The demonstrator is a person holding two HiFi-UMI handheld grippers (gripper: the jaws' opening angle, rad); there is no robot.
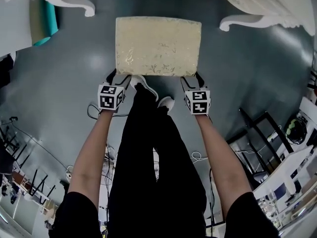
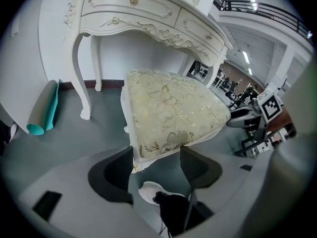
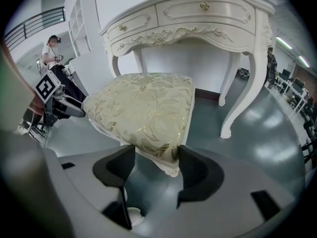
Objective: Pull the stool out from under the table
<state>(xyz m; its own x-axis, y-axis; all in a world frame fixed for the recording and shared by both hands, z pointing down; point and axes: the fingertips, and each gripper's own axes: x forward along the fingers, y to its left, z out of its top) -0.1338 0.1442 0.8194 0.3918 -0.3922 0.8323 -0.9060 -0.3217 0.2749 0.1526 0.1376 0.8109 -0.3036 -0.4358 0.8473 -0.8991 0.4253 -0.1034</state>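
A: Where did the stool stand?
B: On the floor at twelve o'clock, just short of the table, between its front legs.
A: And the fingers?
B: Clenched. The left gripper grasped the stool's seven o'clock corner, and the right gripper grasped its five o'clock corner.

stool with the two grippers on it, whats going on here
A person holds the left gripper and the right gripper on the near corners of the cushioned stool, a cushion corner clamped between each pair of jaws. The stool stands on the grey floor just in front of the white dressing table.
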